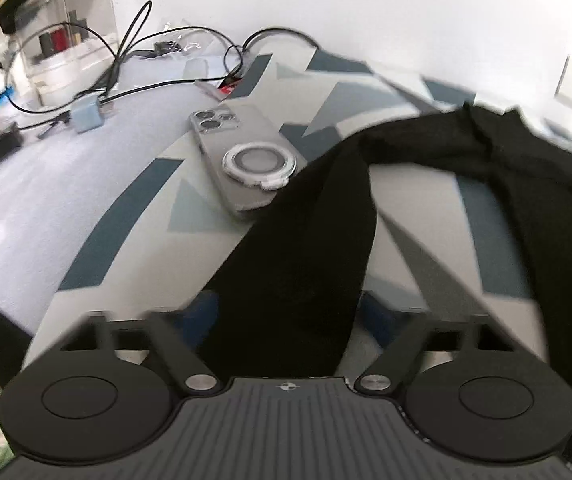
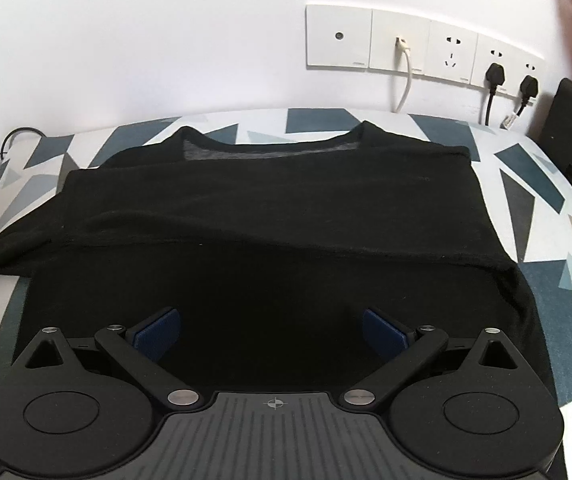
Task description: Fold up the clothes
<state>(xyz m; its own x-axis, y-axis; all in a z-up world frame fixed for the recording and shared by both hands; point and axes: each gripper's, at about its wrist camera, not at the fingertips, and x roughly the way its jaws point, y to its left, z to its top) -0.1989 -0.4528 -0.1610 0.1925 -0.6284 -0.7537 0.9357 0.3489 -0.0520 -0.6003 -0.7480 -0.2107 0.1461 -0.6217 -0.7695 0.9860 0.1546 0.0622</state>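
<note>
Our left hand-held gripper (image 1: pixel 288 312) has a strip of the black shirt (image 2: pixel 277 208) running between its fingers, prob. a sleeve or side edge. The frame is blurred and the blue pads are mostly hidden by cloth, so we cannot tell if the jaws are clenched on it or only around it. Our right hand-held gripper (image 2: pixel 271 332) is released, jaws wide apart, blue pads (image 2: pixel 157 330) over the near hem w/ nothing between them that we can see pinched.

The shirt lies on the surface (image 2: pixel 526 184), which has a teal/grey triangle pattern. Collar is toward the far edge by the wall; the body reaches to the near edge. A fold line crosses it mid-way, right side looks partly turned in, and the left part trails off toward the left edge.

A phone (image 1: pixel 237 160) in a clear case w/ ring holder sits just beside the trailing cloth, and cables (image 1: pixel 125 60) run behind it near the far left corner.

To do this step well, we think: lift the left strip clear of the phone so it doesn't drag, lay it over the body parallel to the right side, keep tension even, then smooth before folding hem to collar.

Wall sockets (image 2: pixel 426 44) have tiny print, unreadable. No brand or label legible on the shirt or phone.
</note>
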